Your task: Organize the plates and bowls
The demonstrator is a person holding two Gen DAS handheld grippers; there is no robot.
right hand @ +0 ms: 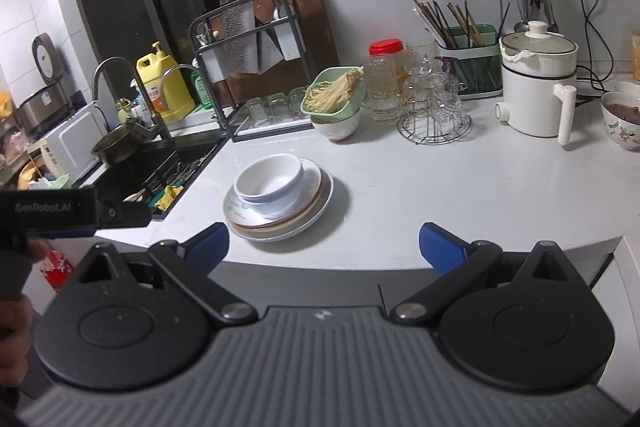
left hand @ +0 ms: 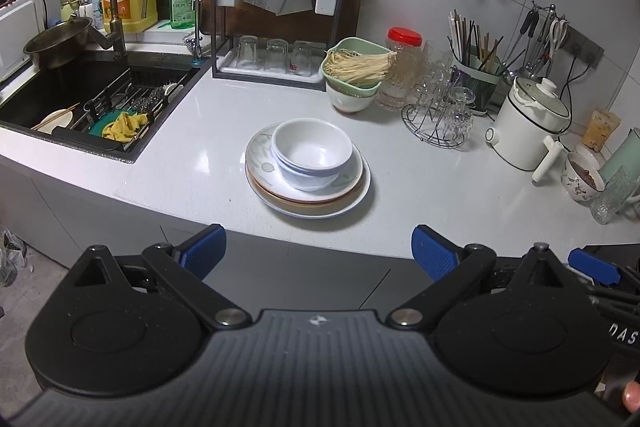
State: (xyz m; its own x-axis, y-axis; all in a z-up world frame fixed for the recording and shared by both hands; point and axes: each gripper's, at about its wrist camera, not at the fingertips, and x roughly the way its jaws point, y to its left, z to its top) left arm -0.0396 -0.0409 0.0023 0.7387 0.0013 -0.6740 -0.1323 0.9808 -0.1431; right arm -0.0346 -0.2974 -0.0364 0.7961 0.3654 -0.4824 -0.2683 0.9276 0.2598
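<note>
White kitchen countertop (left hand: 420, 179) carries nested white bowls (left hand: 312, 151) atop stacked plates (left hand: 308, 205); left gripper (left hand: 318, 253) and right gripper (right hand: 324, 249) both hover spread wide, empty.

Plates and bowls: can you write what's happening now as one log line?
bowls nested on plates | counter | left gripper open, empty | right gripper open, empty

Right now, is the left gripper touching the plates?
Apart. Left wrist view: the open left gripper sits short of the plates, bare counter between.
</note>
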